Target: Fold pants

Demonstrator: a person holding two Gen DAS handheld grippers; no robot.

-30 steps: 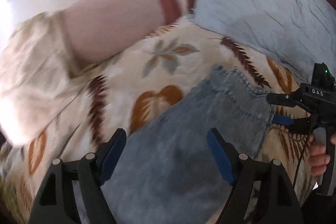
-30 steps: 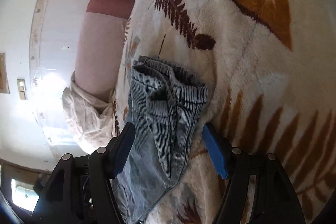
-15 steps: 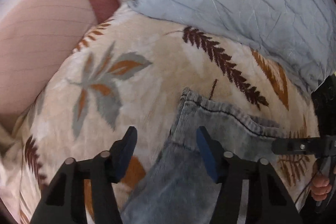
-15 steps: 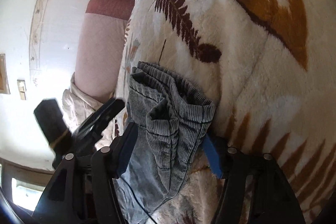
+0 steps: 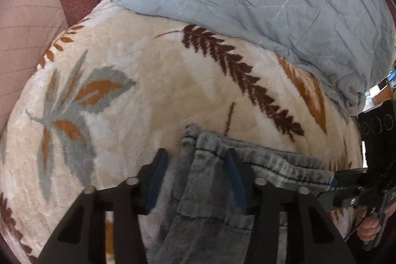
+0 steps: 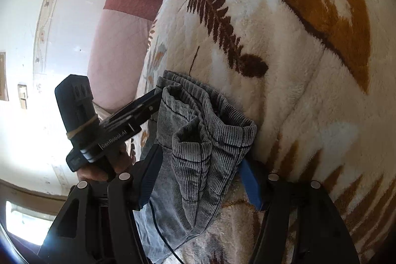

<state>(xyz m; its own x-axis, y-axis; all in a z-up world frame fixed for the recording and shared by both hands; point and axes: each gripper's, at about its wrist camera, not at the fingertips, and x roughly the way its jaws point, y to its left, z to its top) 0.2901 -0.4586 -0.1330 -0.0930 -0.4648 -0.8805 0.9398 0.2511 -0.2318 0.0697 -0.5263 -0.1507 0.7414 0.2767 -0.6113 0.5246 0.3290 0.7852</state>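
Both jaws straddle pants hem.

Your pants run off the bottom edge of both wrist views, so only the waistband end shows and you cannot see the legs or how far they reach. In the left wrist view your left gripper covers the cloth under its fingers, so whether its closing pads already press the waistband cannot be told, and your right gripper and the hand holding it are cut off at the right edge. In the right wrist view, bunched folds hide most of the right-hand blue pad, and window glare washes out the room at left.
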